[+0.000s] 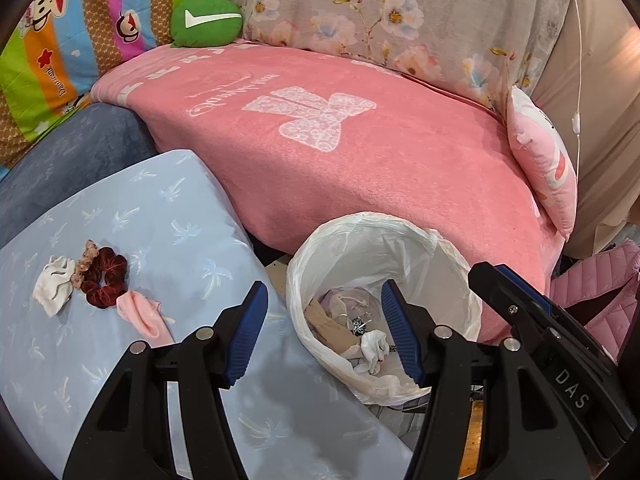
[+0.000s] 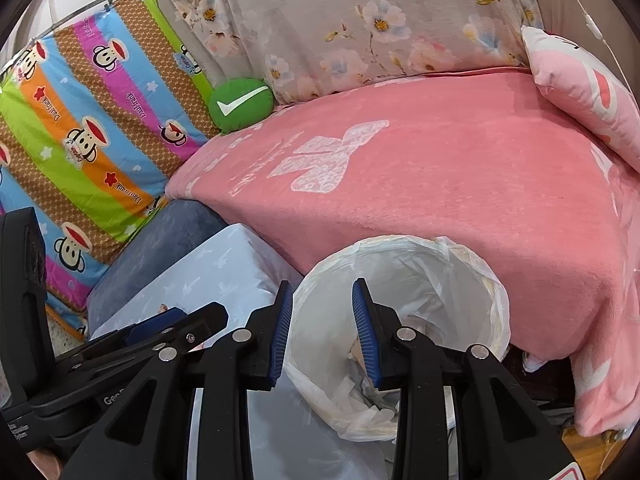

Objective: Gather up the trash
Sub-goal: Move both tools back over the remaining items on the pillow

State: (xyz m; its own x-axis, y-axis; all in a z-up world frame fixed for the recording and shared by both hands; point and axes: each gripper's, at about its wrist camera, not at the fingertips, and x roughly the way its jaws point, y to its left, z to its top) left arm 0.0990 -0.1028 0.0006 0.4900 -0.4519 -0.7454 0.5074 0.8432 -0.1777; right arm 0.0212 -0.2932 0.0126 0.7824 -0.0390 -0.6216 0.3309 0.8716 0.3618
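I see a plush, matt pink blanket (image 1: 360, 168) with a fleecy nap. The bin liner (image 1: 352, 240) is thin, crinkled white plastic, faintly glossy. The pale blue pillow (image 1: 160, 216) looks like smooth woven cloth. On it lies a dark red scrunchie (image 1: 105, 276), velvety with a soft sheen. My left gripper (image 1: 324, 336) is matt black plastic with ribbed blue pads (image 1: 248, 336) and shiny metal rivets (image 1: 205, 333).

Pink fleece blanket with a white bow print (image 1: 360, 168), spread over the bed. Round green cushion with a white tick (image 1: 206, 22), at the blanket's far corner. Striped cartoon-monkey quilt (image 2: 88, 136), upright behind. Grey floral fabric (image 1: 380, 12), along the back. Pink-and-white plush pillow (image 1: 544, 168), propped at the blanket's right edge.
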